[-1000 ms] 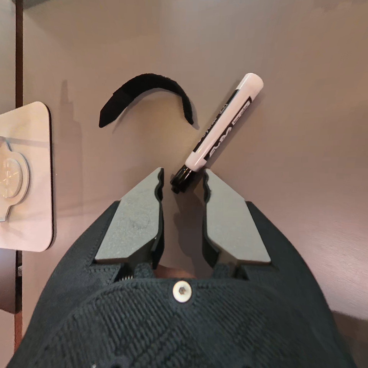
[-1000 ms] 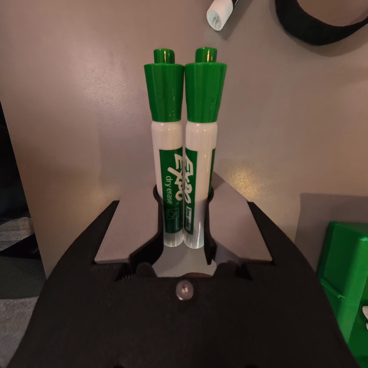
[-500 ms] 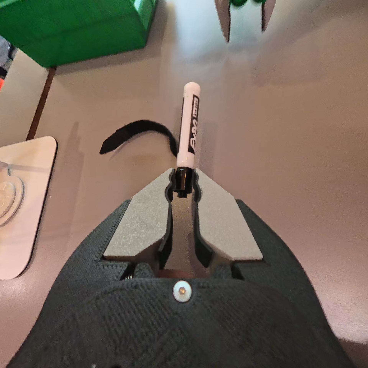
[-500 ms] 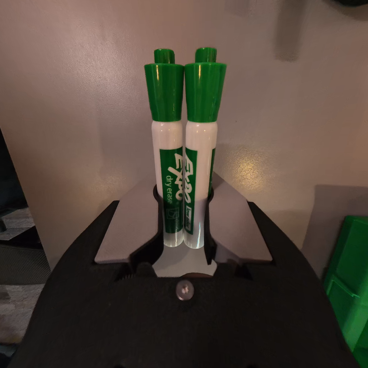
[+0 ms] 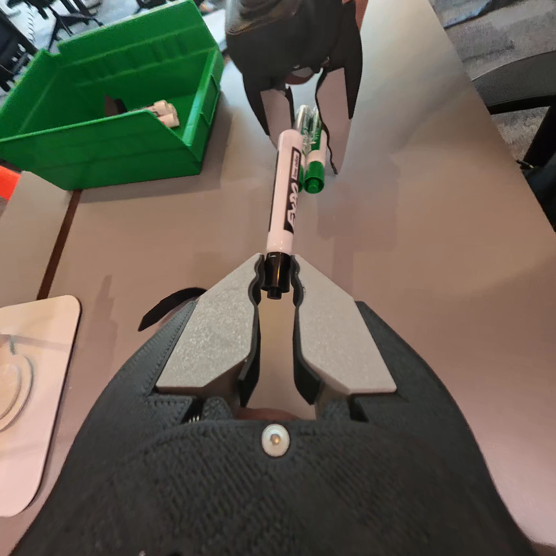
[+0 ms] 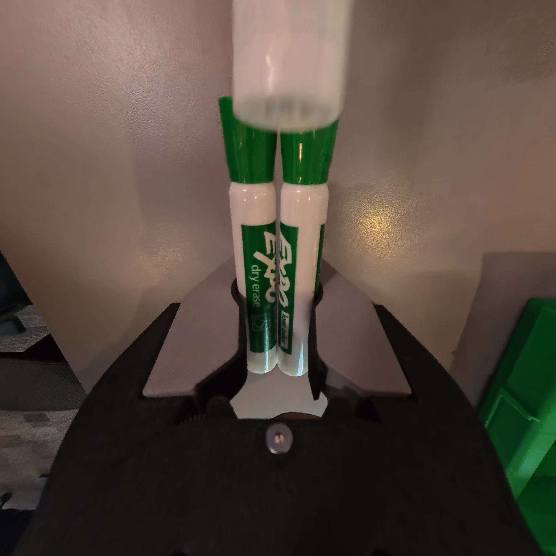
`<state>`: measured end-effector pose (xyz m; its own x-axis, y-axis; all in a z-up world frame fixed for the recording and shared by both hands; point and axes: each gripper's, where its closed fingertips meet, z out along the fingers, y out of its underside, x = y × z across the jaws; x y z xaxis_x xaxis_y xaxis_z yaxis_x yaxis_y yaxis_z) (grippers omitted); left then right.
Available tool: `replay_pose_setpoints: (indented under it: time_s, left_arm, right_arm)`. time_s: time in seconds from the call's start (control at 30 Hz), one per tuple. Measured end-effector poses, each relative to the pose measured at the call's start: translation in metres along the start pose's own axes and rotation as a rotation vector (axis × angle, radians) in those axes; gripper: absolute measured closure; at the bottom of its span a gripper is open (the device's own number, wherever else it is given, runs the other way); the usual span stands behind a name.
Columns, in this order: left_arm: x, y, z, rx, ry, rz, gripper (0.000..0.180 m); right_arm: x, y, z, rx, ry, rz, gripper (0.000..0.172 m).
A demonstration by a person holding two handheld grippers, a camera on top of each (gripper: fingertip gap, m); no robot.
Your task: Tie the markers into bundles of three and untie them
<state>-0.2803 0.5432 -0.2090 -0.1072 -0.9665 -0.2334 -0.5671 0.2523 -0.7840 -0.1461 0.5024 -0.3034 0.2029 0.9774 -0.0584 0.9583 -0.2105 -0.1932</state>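
three markers are in our grip across the two grippers. going left to right in the left wrist view, a pale rounded-corner board (image 5: 36, 391) lies at the left edge of the matte grey-brown table (image 5: 421, 270), and a green plastic bin (image 5: 105, 120) stands at the back left with some white markers (image 5: 164, 112) inside. a black fabric strap (image 5: 168, 307) lies on the table, partly hidden under our left gripper (image 5: 276, 278). that gripper's grey fingers (image 5: 228, 316) are pinched on the black cap of a white-barrelled black marker (image 5: 285, 192), which sticks straight out ahead, off the table. its far end reaches to our right gripper (image 5: 301, 126), which comes in from the opposite side holding two white-barrelled green markers (image 5: 313, 156), and it lies just beside them; we cannot tell whether they touch.

in the right wrist view, our right gripper (image 6: 276, 293) is clamped on the two green markers (image 6: 279, 240), side by side and touching, green caps pointing away. the blurred white end of the black marker (image 6: 288, 60) hangs close in front, covering the cap tips. part of the green bin (image 6: 526, 421) shows at the right edge.
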Motion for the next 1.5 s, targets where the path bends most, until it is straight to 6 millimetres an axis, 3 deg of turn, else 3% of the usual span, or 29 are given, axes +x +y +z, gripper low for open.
replay_pose_setpoints:
  time_s: [0.5, 1.13, 1.5]
  left_arm:
    - [0.01, -0.018, 0.049, -0.077, 0.037, -0.011, 0.166]
    - [0.021, -0.038, 0.078, -0.09, 0.081, -0.044, 0.167]
    - [0.023, -0.053, 0.088, -0.007, 0.085, -0.107, 0.167]
  right_arm:
    - [0.001, 0.003, 0.0, -0.044, 0.011, 0.02, 0.132]
    - [0.001, -0.001, 0.001, -0.07, 0.012, 0.012, 0.133]
    - [0.001, -0.001, 0.001, -0.043, 0.007, 0.024, 0.133]
